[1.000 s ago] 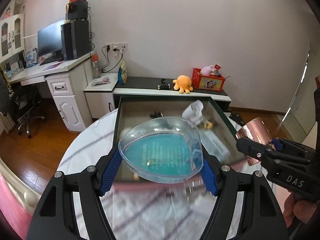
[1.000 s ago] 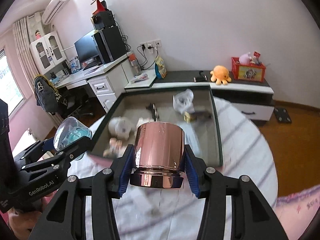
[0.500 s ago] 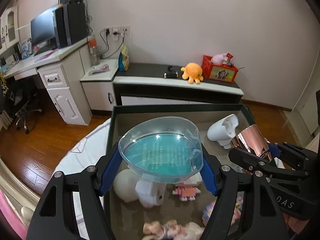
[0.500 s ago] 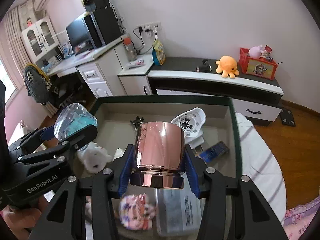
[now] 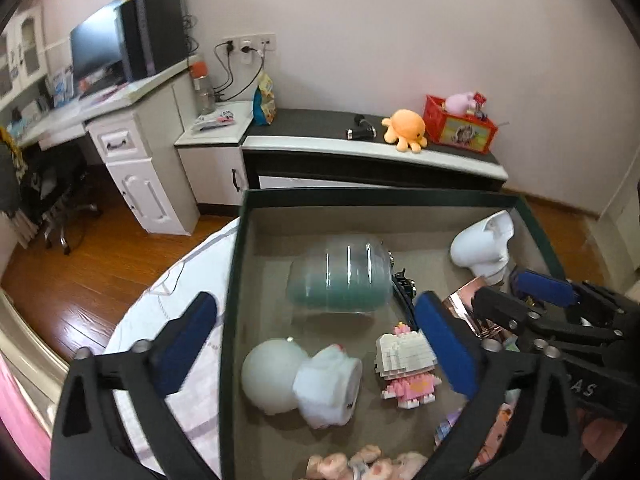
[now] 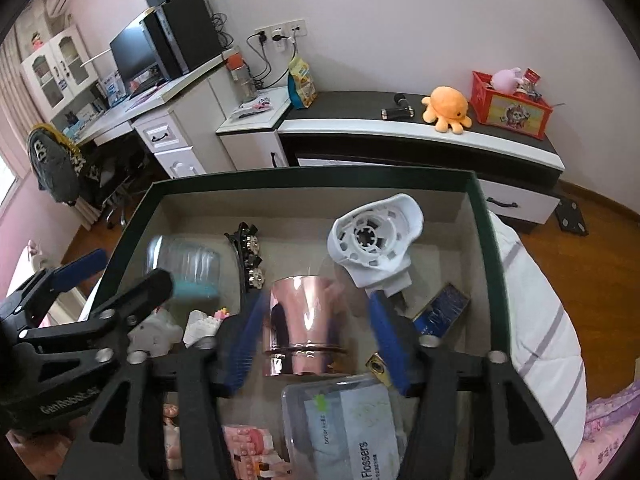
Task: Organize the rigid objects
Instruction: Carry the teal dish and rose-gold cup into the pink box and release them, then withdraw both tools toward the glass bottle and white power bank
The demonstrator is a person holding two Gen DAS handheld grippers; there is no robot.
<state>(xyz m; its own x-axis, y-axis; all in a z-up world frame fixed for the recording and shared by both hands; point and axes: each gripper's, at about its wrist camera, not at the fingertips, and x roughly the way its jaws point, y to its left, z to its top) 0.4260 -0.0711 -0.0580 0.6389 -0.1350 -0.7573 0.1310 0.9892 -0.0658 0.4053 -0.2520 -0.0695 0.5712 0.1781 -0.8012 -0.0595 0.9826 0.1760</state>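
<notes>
A clear plastic container with a teal lid (image 5: pixel 340 280) lies on its side inside the dark green box (image 5: pixel 360 194), blurred; it also shows in the right wrist view (image 6: pixel 186 266). My left gripper (image 5: pixel 316 344) is open and empty above the box's left wall. A rose-gold metal cup (image 6: pixel 306 326) sits in the box (image 6: pixel 312 180) between the spread pads of my right gripper (image 6: pixel 314 340), which is open; whether a pad touches the cup I cannot tell. The cup's rim shows in the left wrist view (image 5: pixel 464 300).
The box also holds a white plastic fan part (image 6: pixel 376 244), black hair clips (image 6: pixel 248 256), a block-built Hello Kitty (image 5: pixel 408 364), a white ball (image 5: pixel 274 376), a floss box (image 6: pixel 344 424) and small toys. The box sits on a white-clothed table (image 6: pixel 536 312); desk and cabinet stand behind.
Both grippers have opened. The clear container has dropped out of the left gripper into the box. The cup has been let go inside the box.
</notes>
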